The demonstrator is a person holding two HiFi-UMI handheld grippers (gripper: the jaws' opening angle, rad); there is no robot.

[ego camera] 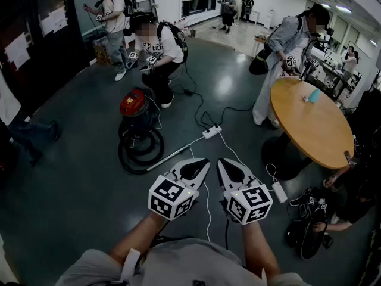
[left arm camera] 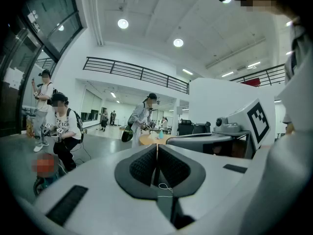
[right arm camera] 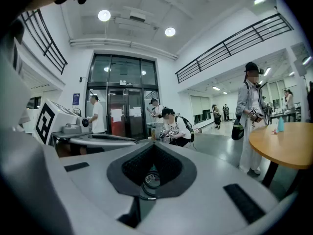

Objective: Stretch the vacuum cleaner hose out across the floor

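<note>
A red and black vacuum cleaner [ego camera: 132,106] stands on the dark floor ahead and to the left. Its black hose [ego camera: 141,146] lies coiled in front of it, and a metal wand [ego camera: 171,157] reaches out from the coil toward me. My left gripper [ego camera: 206,162] and right gripper [ego camera: 221,162] hover side by side, well short of the hose. Both are shut with nothing between the jaws. The left gripper view shows the pads [left arm camera: 157,151] pressed together. Below the closed pads [right arm camera: 152,150] in the right gripper view, part of the hose coil [right arm camera: 150,180] shows.
A person [ego camera: 158,43] crouches just behind the vacuum. A white power strip [ego camera: 212,132] and its cables lie on the floor ahead. A round wooden table [ego camera: 315,127] stands at the right with a person [ego camera: 286,40] beside it. A dark bag [ego camera: 306,225] lies at the lower right.
</note>
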